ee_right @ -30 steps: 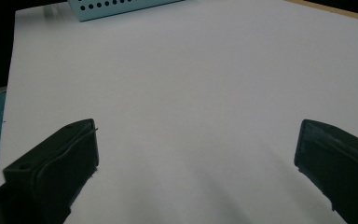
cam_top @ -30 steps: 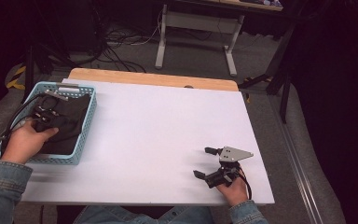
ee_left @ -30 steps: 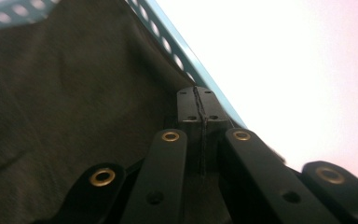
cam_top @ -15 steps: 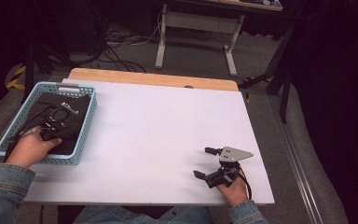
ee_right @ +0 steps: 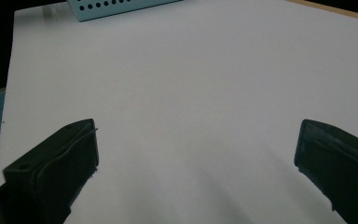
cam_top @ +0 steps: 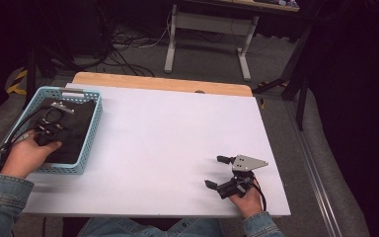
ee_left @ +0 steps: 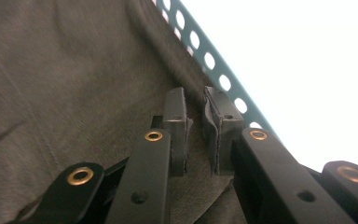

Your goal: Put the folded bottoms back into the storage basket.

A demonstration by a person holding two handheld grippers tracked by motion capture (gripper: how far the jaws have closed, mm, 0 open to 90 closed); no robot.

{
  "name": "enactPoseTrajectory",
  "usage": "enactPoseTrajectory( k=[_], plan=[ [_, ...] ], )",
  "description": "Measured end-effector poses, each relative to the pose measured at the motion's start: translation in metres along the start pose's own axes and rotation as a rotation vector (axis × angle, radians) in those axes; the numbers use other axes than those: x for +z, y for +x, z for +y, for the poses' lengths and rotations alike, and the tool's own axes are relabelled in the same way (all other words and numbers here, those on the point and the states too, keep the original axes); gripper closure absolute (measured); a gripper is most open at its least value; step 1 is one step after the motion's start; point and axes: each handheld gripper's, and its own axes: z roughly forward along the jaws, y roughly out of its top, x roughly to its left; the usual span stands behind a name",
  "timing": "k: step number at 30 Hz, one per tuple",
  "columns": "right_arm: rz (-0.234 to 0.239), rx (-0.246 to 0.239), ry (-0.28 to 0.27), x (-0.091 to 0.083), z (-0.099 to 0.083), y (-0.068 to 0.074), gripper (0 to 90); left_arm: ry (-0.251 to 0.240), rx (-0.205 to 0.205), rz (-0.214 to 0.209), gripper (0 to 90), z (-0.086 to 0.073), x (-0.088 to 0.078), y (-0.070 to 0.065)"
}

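The jaws of the left gripper (ee_left: 196,128) stand a narrow gap apart and have just been opening; a ridge of the dark grey cloth (ee_left: 74,79) rises between them, but the pads (ee_left: 176,122) no longer seem to press it, so I judge the pinch released or about to be retaken. The jaws of the right gripper (ee_right: 191,172) are spread wide with nothing between them, resting low over the bare white table (ee_right: 200,84), most likely parked there until the cloth comes out and needs a second hold.

Nearest in the high view are the two denim sleeves and hands; the right gripper (cam_top: 218,173) lies by the table's near right edge, well apart from the work. The left gripper (cam_top: 47,133) is down inside the light blue basket (cam_top: 93,129) at the table's left, on the cloth (cam_top: 76,126) that fills the basket floor. A small pale label or tag (too small to read) lies at the cloth's far end.

The left gripper view gives what the high view cannot: the weave, the raised fold, the slit between the pads, and the perforated basket wall (ee_left: 214,65) just beside them. The high view alone places basket, cloth and both hands relative to each other. The right gripper view adds the basket's outer wall (ee_right: 121,7) far across the table.
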Motion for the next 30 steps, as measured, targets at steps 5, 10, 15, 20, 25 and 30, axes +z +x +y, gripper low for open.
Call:
enactPoseTrajectory(
  k=[5,10,15,20,25,30],
  plan=[
    [0.001,0.008,-0.007,-0.001,0.000,-0.001,0.4,-0.046,0.004,-0.003,75.9,0.002,-0.011,-0.005],
    [0.003,0.008,-0.010,-0.001,0.000,-0.001,0.4,-0.084,0.009,-0.016,67.5,0.003,-0.017,-0.009],
    [0.004,0.010,-0.010,-0.001,0.000,-0.001,0.4,-0.120,0.023,-0.030,59.6,0.003,-0.022,-0.013],
    [0.005,0.012,-0.013,-0.002,0.000,-0.001,0.5,-0.143,0.041,-0.028,49.7,0.003,-0.025,-0.015],
    [0.006,0.011,-0.014,-0.002,0.000,-0.001,0.4,-0.222,0.043,-0.070,30.9,0.004,-0.031,-0.021],
    [0.007,0.011,-0.015,-0.002,0.000,-0.001,0.4,-0.283,0.054,-0.116,12.6,0.006,-0.035,-0.026]
  ],
)
